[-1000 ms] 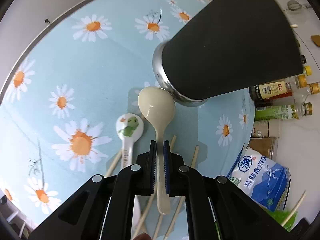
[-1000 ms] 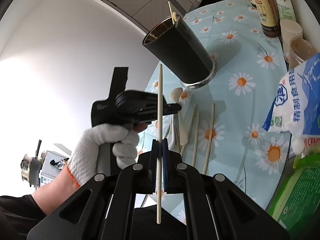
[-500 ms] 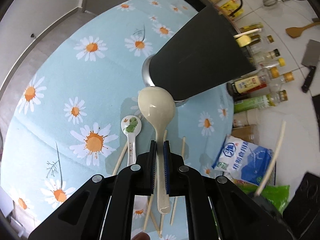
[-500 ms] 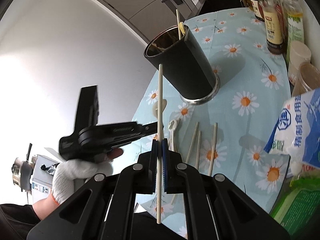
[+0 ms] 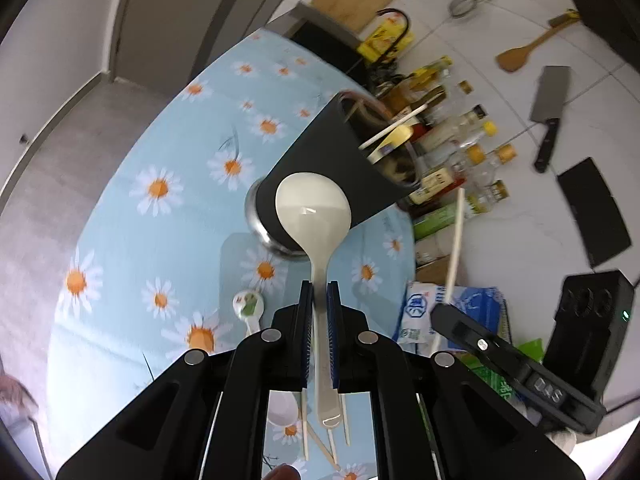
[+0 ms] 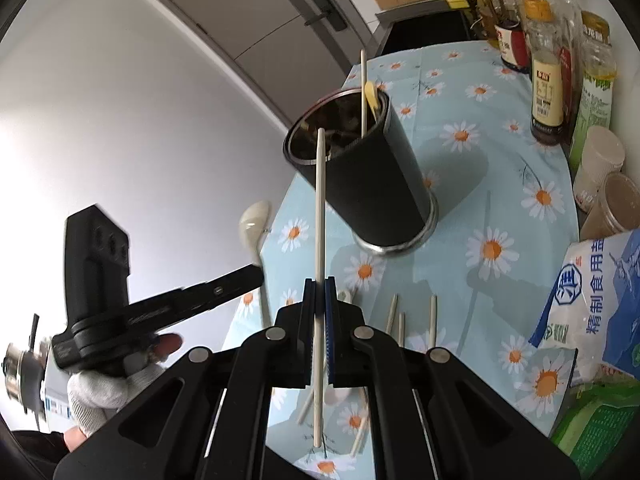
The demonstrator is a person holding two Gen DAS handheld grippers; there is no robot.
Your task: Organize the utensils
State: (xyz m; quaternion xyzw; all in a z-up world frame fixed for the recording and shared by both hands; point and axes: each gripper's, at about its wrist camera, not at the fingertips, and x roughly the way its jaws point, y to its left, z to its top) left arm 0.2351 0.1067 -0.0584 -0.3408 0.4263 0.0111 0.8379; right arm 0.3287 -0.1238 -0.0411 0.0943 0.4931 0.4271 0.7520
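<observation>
On the daisy-cloth table [image 6: 500, 152], holder [image 6: 372, 184] partly filled; your left gripper [image 5: 319, 296] fingers pinch the ladle [image 5: 312, 210], right gripper [image 6: 319, 292] fingers pinch a chopstick [image 6: 320, 200]; loose chopsticks [image 6: 433, 320] and small spoon [image 5: 248, 306] remain.

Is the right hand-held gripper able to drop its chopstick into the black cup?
Probably yes. The right hand-held gripper holds the chopstick with its tip near the black utensil holder, whose open mouth looks roomy.

The holder [image 6: 362, 172] stands on the table [image 6: 472, 184], with a chopstick [image 6: 363, 92] inside it. Bottles [image 6: 546, 80] stand to its far right. Loose chopsticks [image 6: 432, 318] lie on the table near the holder, and a bag [image 6: 596, 300] lies to their right.
</observation>
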